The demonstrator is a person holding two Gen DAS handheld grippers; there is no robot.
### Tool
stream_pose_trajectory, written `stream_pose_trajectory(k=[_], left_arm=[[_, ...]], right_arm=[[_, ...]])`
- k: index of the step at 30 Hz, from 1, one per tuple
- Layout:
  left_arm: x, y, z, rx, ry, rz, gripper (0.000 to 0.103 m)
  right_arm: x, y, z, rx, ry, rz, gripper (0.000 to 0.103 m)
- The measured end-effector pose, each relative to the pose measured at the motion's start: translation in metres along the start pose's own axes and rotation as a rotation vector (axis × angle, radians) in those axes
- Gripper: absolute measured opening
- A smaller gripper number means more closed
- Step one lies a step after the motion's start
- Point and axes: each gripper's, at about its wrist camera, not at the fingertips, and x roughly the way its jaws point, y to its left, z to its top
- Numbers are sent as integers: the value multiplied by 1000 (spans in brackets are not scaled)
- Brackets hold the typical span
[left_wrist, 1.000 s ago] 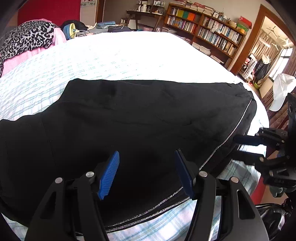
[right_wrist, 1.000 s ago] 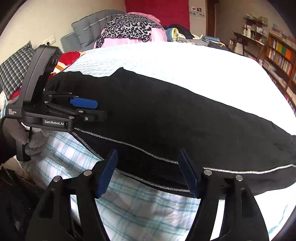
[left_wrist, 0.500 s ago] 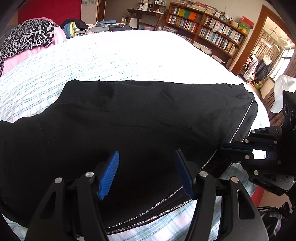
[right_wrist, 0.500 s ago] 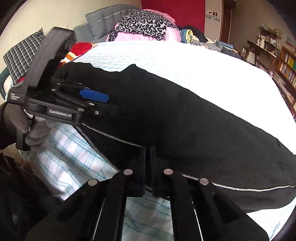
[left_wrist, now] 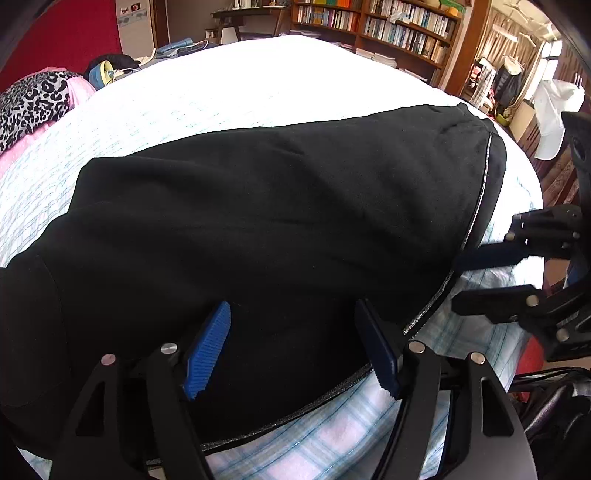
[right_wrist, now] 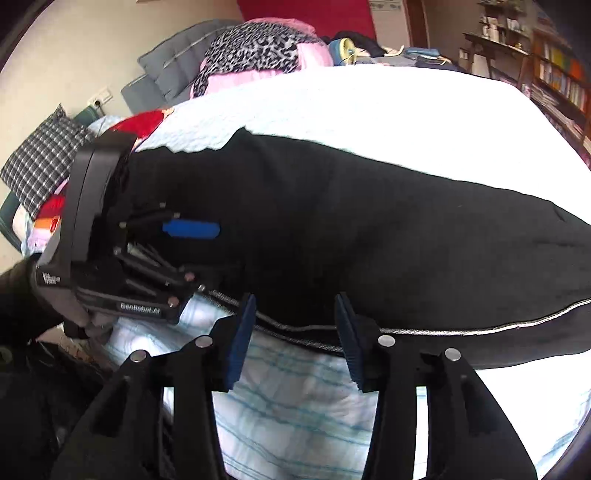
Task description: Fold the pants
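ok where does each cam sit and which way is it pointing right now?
Left wrist: on the left gripper, looking over the black pants toward the bookshelf; own open fingers low, right gripper at right edge.
Right wrist: on the right gripper, facing the pants' near edge and the pillows; own open fingers low, left gripper at left.
Shared: pants, plaid bed sheet, each other's gripper.

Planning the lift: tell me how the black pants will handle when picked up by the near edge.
The black pants lie soft and creased on the bed, so probably floppy, sagging between grips. The doubled layers at the piped edge may separate.
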Motion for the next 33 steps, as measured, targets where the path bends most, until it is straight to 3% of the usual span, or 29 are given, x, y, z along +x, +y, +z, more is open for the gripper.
stream_pose_trajectory(k=[7, 12, 15, 20, 25, 28, 33], left_arm=[[-1, -2, 0, 13, 1, 13, 71], [1, -5, 0, 14, 2, 18, 72], [4, -3, -1, 19, 6, 22, 77], [5, -1, 4, 17, 23, 31, 80], [-2, -11, 13, 7, -1, 37, 80], [-3, -20, 21, -2, -24, 19, 80], [3, -37, 36, 25, -44, -7, 81]], right_arm=[[-5, -91, 20, 171, -64, -430, 45], [-11, -152, 3, 198, -51, -697, 46], [-23, -181, -16, 259, -90, -582, 46], [-48, -190, -19, 299, -151, -512, 47], [-105, -221, -31, 522, -289, -495, 57], [-127, -246, -51, 650, -315, -538, 62], [-127, -286, -76, 809, -308, -373, 62]])
